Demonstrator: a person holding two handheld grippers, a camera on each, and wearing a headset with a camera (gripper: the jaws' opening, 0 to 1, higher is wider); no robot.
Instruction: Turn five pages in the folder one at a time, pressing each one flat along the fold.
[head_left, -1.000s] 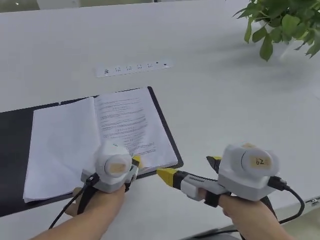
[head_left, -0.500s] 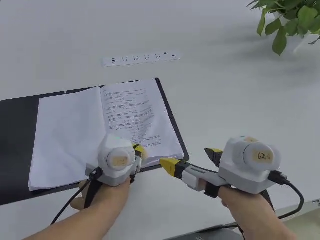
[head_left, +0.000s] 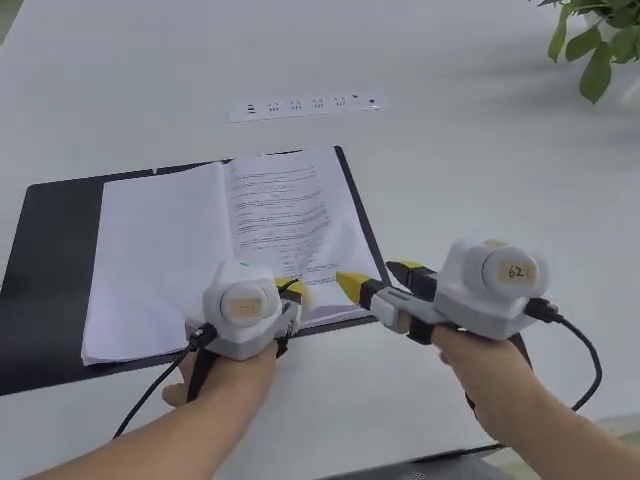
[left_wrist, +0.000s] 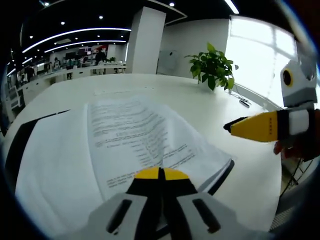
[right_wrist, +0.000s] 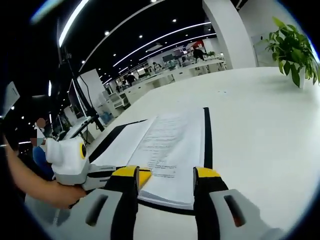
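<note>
Right tool (head_left: 380, 278), jaws spread and empty, is moving in on the lower right corner of the open black folder's (head_left: 45, 240) printed white page (head_left: 285, 215) on the white table (head_left: 450, 150). Left tool (left_wrist: 160, 173), clenched on nothing, is sitting at the page's bottom edge. A page-turn is likely starting.

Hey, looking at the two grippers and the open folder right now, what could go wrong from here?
The right gripper, jaws open, faces the corner of the stacked white printed pages; it could pinch several sheets instead of one. The left gripper, jaws shut, sits low over the same page and might pin it as it lifts, creasing it.
</note>
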